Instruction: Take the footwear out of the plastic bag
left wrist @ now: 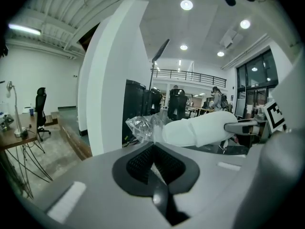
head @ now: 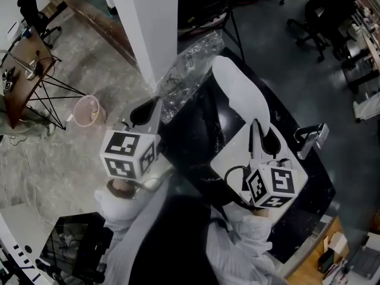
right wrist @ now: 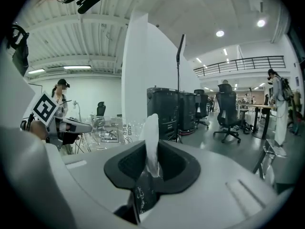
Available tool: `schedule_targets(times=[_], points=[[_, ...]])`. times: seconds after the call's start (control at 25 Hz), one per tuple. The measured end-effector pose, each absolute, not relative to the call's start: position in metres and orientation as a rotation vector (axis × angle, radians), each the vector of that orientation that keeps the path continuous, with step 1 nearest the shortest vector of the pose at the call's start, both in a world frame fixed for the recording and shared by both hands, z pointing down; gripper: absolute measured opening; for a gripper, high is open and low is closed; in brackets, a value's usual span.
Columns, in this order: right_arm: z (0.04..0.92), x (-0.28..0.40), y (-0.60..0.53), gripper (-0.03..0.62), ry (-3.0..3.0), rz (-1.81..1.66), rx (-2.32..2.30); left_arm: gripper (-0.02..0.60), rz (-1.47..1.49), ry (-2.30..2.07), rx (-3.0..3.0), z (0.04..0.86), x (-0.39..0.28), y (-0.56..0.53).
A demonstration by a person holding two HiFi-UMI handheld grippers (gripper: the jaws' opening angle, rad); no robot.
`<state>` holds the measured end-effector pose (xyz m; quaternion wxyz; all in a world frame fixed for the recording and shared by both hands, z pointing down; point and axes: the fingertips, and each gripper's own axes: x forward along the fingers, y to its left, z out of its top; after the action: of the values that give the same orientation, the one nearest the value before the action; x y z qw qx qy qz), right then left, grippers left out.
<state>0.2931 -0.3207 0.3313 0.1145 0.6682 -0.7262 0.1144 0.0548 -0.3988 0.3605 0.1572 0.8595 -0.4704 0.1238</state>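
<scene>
Left tongs (left wrist: 153, 162) pinching plastic bag (head: 185, 71), right tongs (right wrist: 150, 162) gripping white slipper (head: 240, 97)

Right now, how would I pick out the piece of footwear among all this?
Find the black table in the middle of the head view. Above it, the right gripper pinches one end of a long slipper, whose other end reaches the crumpled plastic bag. The slipper is the only plain white, soft, opaque thing there; the bag is clear and crinkly.

No text is legible. The marker cubes (head: 129, 154) carry only square patterns; print on the plastic bag (right wrist: 110, 133) is too small.
</scene>
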Motion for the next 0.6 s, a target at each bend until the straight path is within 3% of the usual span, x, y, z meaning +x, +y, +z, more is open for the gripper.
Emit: schedule_targets(times=[0.6], points=[[0.3248,0.2917,-0.3217,0.078,-2.152,0.343,1.958,0.002,0.351,-1.335,2.459,0.3586,0.0569,-0.3995]])
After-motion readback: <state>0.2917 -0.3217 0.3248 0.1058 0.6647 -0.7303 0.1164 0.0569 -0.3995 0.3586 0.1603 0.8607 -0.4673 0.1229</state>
